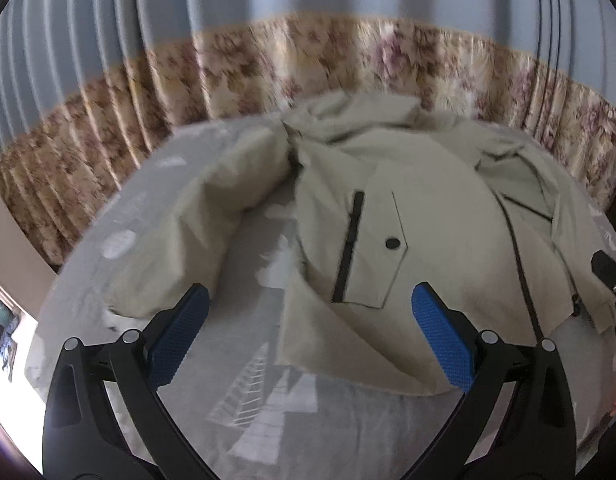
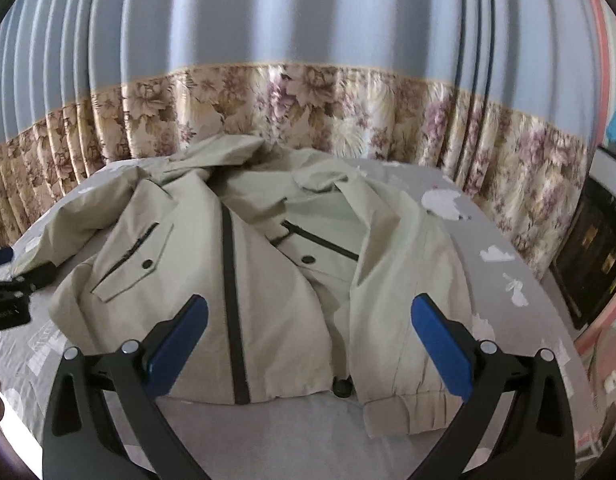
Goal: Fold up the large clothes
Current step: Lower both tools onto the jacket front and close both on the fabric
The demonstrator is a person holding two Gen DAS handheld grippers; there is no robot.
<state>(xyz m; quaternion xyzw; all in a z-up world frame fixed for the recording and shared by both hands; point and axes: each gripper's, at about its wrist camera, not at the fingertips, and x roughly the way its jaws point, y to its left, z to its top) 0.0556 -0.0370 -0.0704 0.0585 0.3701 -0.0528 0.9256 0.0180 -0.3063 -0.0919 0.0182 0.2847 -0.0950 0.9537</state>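
Crumpled beige jacket (image 2: 267,280) spread on grey patterned bedsheet (image 2: 508,280), left gripper (image 1: 310,328) and right gripper (image 2: 310,332) held wide apart, empty, blue textured pads, far sleeve blurred.

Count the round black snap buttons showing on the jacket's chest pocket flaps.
2: one round black snap button on the beige jacket's left-side flap, another on the right-side flap. Folds may hide more.

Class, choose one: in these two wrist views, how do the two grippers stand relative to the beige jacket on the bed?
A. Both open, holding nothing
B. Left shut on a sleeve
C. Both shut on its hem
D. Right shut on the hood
A: the left gripper and right gripper both show blue pads spread wide, with the jacket lying ungripped on the bed.
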